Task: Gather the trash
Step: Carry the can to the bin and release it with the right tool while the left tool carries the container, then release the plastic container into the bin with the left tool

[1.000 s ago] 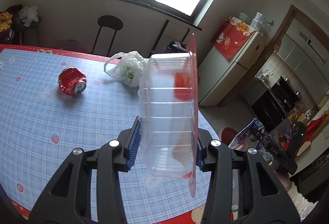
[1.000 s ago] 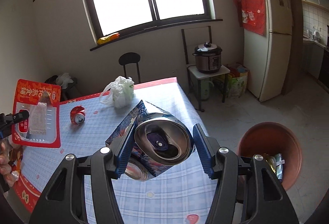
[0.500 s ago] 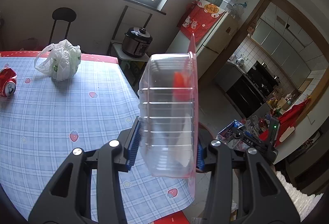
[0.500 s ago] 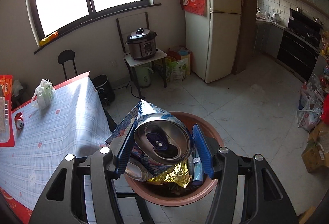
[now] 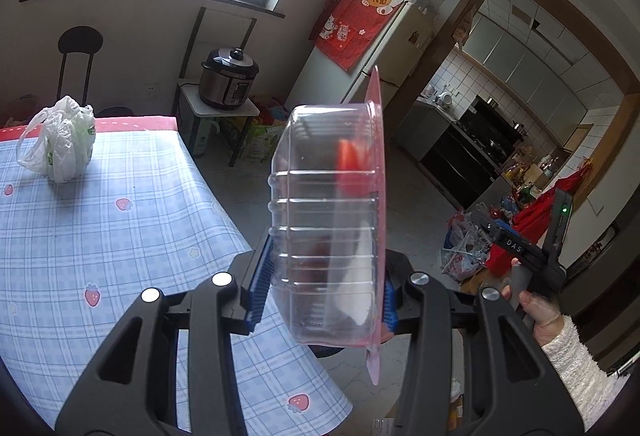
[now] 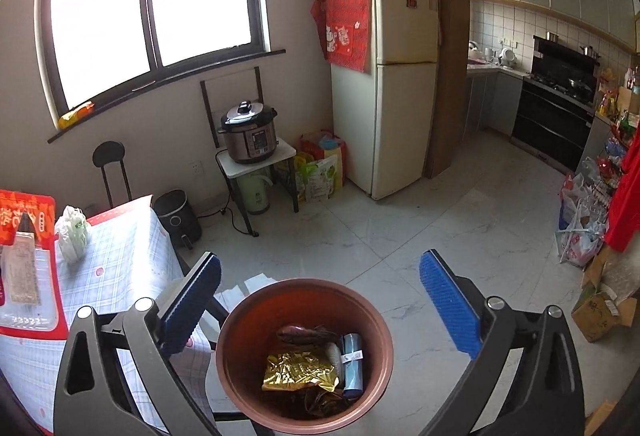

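The right gripper (image 6: 320, 300) has just sprung wide with nothing between its 2 blue pads (image 6: 448, 306), directly above the brown bin (image 6: 236, 324) holding a gold wrapper (image 6: 298, 372). The can it carried is probably buried among that trash. The left gripper (image 5: 322, 296) clamps the clear plastic tray (image 5: 326, 220) on edge over the table's corner (image 5: 120, 203).

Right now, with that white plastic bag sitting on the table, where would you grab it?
By the loose handle loop of the white plastic bag, coming from above. It sits slumped on the checked tablecloth with its loop standing out to one side, thin enough for two fingers; the bulging body would probably slip.
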Demonstrator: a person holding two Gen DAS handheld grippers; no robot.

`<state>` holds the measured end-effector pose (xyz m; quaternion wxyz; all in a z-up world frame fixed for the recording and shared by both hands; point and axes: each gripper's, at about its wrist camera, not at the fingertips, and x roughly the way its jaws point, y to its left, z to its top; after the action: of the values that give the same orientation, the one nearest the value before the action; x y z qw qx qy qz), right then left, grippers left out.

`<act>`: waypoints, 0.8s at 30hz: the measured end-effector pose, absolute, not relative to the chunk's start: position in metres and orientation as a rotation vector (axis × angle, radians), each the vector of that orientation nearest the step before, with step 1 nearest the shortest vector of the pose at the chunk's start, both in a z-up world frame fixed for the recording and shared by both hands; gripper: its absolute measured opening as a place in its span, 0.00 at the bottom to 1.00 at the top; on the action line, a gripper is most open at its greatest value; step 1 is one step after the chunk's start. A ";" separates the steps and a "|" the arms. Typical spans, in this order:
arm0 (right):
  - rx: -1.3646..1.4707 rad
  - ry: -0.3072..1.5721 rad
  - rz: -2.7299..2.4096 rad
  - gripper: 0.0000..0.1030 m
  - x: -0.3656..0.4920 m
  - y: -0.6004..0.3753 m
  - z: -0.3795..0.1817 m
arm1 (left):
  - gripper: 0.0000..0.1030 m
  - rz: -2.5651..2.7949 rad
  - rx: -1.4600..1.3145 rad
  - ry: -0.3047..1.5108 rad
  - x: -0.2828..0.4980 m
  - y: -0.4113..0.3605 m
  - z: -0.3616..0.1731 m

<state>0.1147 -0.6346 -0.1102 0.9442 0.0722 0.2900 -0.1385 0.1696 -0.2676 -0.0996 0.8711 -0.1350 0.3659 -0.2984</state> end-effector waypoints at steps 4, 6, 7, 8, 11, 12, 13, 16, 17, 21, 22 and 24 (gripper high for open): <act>0.148 0.552 -0.325 0.95 0.087 -0.641 -0.086 | 0.44 -0.681 -0.269 0.765 0.177 -0.295 -0.098; 0.159 0.543 -0.349 0.95 0.075 -0.646 -0.077 | 0.45 -0.708 -0.255 0.768 0.181 -0.311 -0.098; 0.166 0.542 -0.363 0.95 0.069 -0.649 -0.073 | 0.45 -0.721 -0.248 0.772 0.183 -0.320 -0.099; 0.172 0.543 -0.379 0.95 0.063 -0.652 -0.070 | 0.45 -0.732 -0.242 0.776 0.185 -0.329 -0.100; 0.202 0.532 -0.411 0.95 0.043 -0.662 -0.059 | 0.45 -0.763 -0.222 0.781 0.188 -0.355 -0.101; 0.213 0.526 -0.416 0.95 0.036 -0.665 -0.056 | 0.45 -0.773 -0.215 0.780 0.189 -0.362 -0.100; 0.222 0.520 -0.420 0.95 0.029 -0.668 -0.053 | 0.45 -0.783 -0.209 0.780 0.189 -0.371 -0.100; 0.227 0.509 -0.448 0.95 0.014 -0.675 -0.048 | 0.45 -0.804 -0.195 0.782 0.191 -0.394 -0.101; 0.225 0.508 -0.462 0.95 0.010 -0.677 -0.047 | 0.45 -0.809 -0.193 0.786 0.193 -0.402 -0.101; 0.242 0.501 -0.478 0.95 -0.003 -0.687 -0.047 | 0.45 -0.838 -0.190 0.786 0.196 -0.430 -0.100; 0.248 0.502 -0.476 0.95 -0.006 -0.689 -0.047 | 0.45 -0.847 -0.188 0.784 0.199 -0.436 -0.098; 0.249 0.511 -0.490 0.95 -0.009 -0.692 -0.049 | 0.45 -0.861 -0.175 0.776 0.201 -0.449 -0.094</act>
<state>-0.0087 -0.6919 -0.0493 0.9305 0.1217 0.2493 -0.2393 0.2007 -0.4494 -0.0942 0.8330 -0.0826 0.3663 -0.4064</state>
